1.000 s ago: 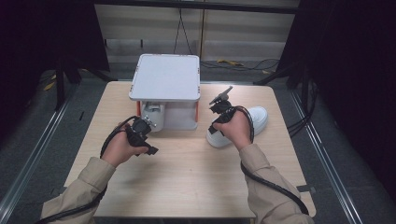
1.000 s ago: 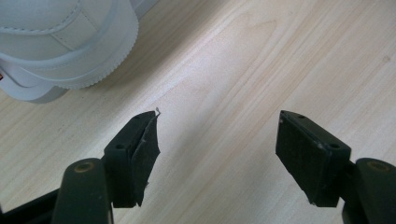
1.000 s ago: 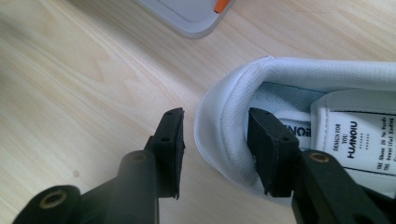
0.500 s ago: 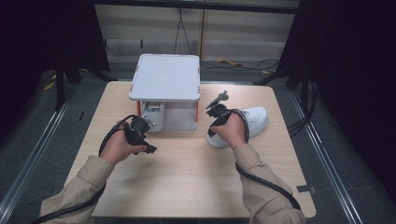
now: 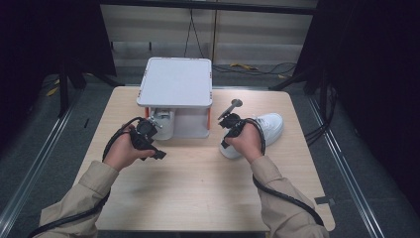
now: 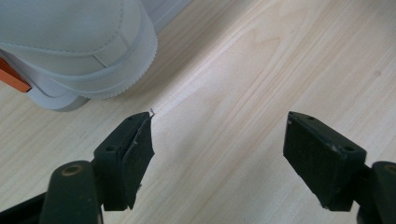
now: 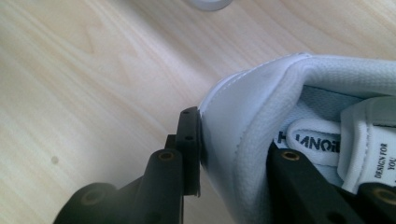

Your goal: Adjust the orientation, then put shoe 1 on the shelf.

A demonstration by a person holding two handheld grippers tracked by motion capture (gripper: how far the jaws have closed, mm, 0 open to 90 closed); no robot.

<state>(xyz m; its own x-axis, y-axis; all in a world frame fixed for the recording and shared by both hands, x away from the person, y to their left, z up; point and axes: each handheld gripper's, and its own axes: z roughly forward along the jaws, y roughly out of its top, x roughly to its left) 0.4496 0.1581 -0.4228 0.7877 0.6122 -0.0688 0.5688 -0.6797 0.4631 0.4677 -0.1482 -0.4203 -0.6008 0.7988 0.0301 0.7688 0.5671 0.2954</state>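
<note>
Pale wood tabletop [image 5: 198,183] carries a white sneaker [image 5: 270,126] at about three o'clock of centre, just right of the grey rack [image 5: 176,84]. Your right gripper [image 7: 229,154] pinches its heel collar, one jaw inside and one outside, a firm hold for lifting. Your left gripper [image 6: 219,149] hangs wide and empty at nine o'clock, near a second shoe [image 6: 79,46] under the rack.

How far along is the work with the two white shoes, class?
Done: one white shoe already sits under the grey rack. In hand: the right gripper is clamped on the heel wall of the second shoe, which rests on the table. Left: moving it, probably beside the first; the left gripper is open, holding nothing.
</note>
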